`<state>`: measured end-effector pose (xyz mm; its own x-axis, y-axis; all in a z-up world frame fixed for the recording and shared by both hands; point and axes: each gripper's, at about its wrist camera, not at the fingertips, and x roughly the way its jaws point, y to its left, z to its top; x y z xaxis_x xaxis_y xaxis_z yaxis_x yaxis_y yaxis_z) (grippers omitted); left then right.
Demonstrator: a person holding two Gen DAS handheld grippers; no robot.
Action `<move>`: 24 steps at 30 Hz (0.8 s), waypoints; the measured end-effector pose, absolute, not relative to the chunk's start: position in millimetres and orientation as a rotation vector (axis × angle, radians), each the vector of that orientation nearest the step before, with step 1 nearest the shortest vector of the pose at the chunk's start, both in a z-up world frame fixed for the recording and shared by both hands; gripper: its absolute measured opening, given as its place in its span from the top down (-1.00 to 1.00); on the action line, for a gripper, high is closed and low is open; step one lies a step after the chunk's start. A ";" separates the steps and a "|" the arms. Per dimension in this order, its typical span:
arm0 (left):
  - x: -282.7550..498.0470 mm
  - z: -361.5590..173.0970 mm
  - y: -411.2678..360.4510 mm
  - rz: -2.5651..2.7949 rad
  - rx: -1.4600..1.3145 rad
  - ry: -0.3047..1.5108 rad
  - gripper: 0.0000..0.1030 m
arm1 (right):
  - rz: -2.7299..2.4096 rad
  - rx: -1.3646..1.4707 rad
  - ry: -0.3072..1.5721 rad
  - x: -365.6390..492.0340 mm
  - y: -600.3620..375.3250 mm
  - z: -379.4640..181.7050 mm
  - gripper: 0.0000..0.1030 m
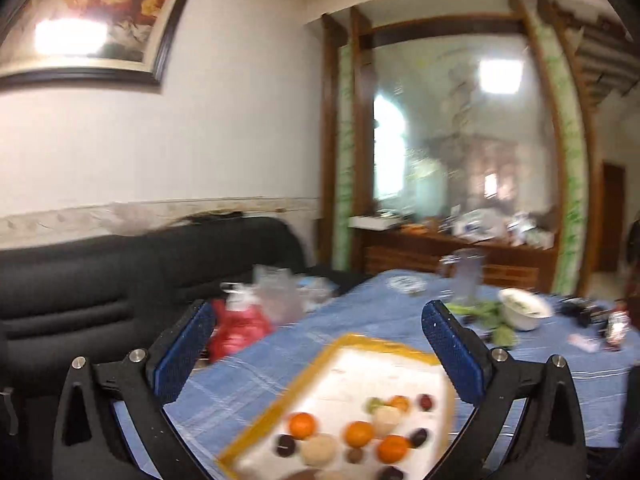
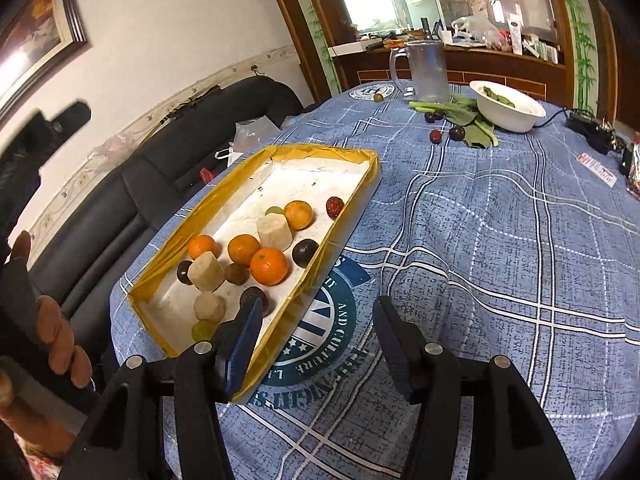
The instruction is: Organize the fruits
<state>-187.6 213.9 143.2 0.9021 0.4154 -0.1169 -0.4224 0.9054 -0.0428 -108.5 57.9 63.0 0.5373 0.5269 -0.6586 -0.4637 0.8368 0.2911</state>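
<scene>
Since both the left gripper (image 1: 320, 344) and right gripper (image 2: 316, 344) hang spread and empty, the small, smooth dark plums (image 2: 456, 133) left loose by the white bowl (image 2: 507, 106) probably need a gentle pinch across the middle.

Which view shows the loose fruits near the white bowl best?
The right wrist view: three dark fruits lie sharp on the cloth beside the white bowl. In the left wrist view the bowl is blurred and those fruits cannot be made out.
</scene>
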 end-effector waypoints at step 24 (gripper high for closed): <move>-152.5 88.9 228.1 0.395 -0.220 0.616 -1.00 | 0.535 -0.081 0.819 -114.1 89.3 52.2 -0.60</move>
<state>-152.5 228.1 88.9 0.7451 0.2933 -0.5990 -0.4224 0.9025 -0.0835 -114.1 89.3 52.2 0.5587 0.4226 -0.7136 -0.4837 0.8650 0.1335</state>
